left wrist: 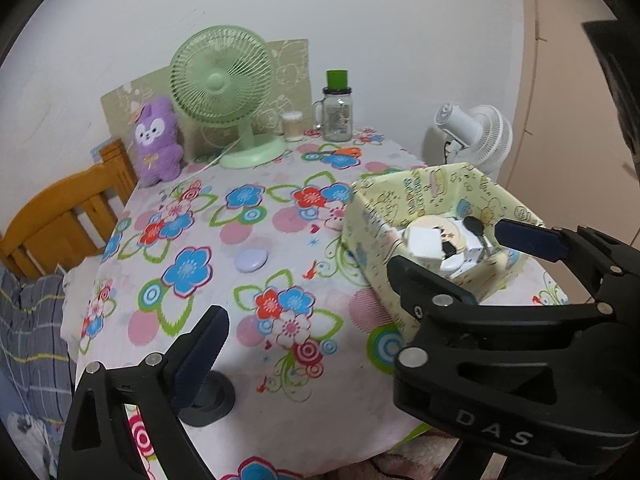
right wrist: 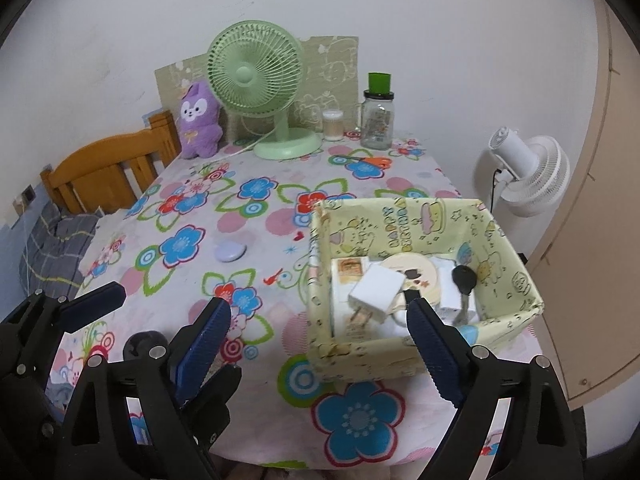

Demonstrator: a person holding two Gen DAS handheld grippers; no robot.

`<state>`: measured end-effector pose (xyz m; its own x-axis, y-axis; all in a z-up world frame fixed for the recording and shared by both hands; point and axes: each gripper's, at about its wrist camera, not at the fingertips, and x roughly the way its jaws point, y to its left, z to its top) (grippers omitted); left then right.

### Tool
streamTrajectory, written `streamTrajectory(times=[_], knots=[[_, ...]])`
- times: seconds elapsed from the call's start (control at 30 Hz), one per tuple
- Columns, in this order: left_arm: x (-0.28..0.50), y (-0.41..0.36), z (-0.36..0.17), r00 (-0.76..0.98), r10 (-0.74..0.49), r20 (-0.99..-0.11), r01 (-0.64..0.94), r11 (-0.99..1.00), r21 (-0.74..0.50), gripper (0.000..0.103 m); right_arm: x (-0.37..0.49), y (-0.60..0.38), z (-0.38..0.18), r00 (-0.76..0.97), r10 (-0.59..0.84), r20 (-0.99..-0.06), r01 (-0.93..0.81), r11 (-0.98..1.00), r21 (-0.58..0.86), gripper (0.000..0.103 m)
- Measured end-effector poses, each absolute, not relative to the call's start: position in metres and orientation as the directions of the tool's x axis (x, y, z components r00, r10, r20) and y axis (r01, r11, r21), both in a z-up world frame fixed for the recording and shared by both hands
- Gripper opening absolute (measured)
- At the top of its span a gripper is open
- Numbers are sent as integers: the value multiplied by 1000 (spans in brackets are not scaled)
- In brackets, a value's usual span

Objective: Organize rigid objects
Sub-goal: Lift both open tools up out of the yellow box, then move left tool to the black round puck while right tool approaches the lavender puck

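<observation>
Right wrist view, read from left to right. At the far left edge the left gripper [right wrist: 158, 316] is seen with its jaws spread wide and nothing held between them. A wooden chair back [right wrist: 108, 172] is shown at the upper left, beside the flowered tablecloth [right wrist: 248, 364]. One purple plush toy [right wrist: 199, 122] is propped at the back of the table, just left of one green desk fan [right wrist: 262, 80]. One lilac round case [right wrist: 230, 251] lies alone on the cloth, left of centre, well apart from the box.

Along the bottom of the frame the right gripper [right wrist: 320, 340] is shown with its jaws wide apart; nothing is gripped, and the near left corner of the box lies between its fingers.

Containers: one small clear jar [right wrist: 333, 125] with pale contents and one glass mug-jar [right wrist: 377, 124] bearing a green cap are set at the upper centre. One open yellow patterned box [right wrist: 512, 236] occupies the right of centre. In it are seen one white charger block [right wrist: 378, 290], one round cream-coloured disc [right wrist: 416, 272], one black-headed key [right wrist: 464, 280] and white packets, whose number cannot be told.

One white floor fan [right wrist: 528, 172] stands off the table at the upper right.
</observation>
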<state>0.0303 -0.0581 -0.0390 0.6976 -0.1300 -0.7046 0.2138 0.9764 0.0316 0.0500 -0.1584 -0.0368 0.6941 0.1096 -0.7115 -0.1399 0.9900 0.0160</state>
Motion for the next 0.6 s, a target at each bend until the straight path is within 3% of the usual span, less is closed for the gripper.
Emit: streamTrajectory(times=[0.6], knots=[[33,-5,-69,675,-53,-736,77,997,-1,98,51,-119,-63,693,178,-698,-201,978,50,92]])
